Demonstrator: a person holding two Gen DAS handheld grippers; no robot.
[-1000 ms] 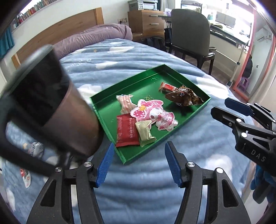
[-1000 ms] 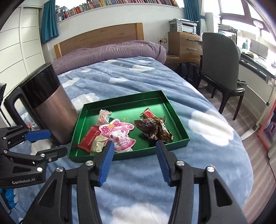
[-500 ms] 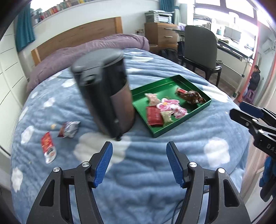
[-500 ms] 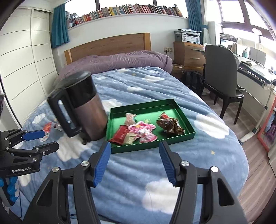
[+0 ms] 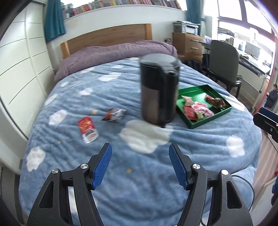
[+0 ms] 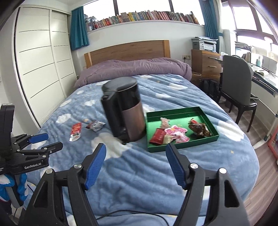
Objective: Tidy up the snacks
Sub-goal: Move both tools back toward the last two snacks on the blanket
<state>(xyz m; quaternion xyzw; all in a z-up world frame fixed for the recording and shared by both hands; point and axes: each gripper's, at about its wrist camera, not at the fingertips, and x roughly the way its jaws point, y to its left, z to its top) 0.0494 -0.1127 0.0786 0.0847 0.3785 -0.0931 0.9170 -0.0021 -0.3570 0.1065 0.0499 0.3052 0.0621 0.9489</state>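
Home bedroom, also used as a study. Bed with wooden headboard, cloud-print blue blanket, purple duvet at far end. White sliding wardrobe left. Book-lined ledge under window, teal curtains. Right: wooden drawers bearing printer, chair, desk surface.

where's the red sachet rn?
The flat red sachet lies on the blue cloud-print blanket, outside the green tray, left of the crumpled silver wrapper and the tall black-and-brown kettle in both wrist views.
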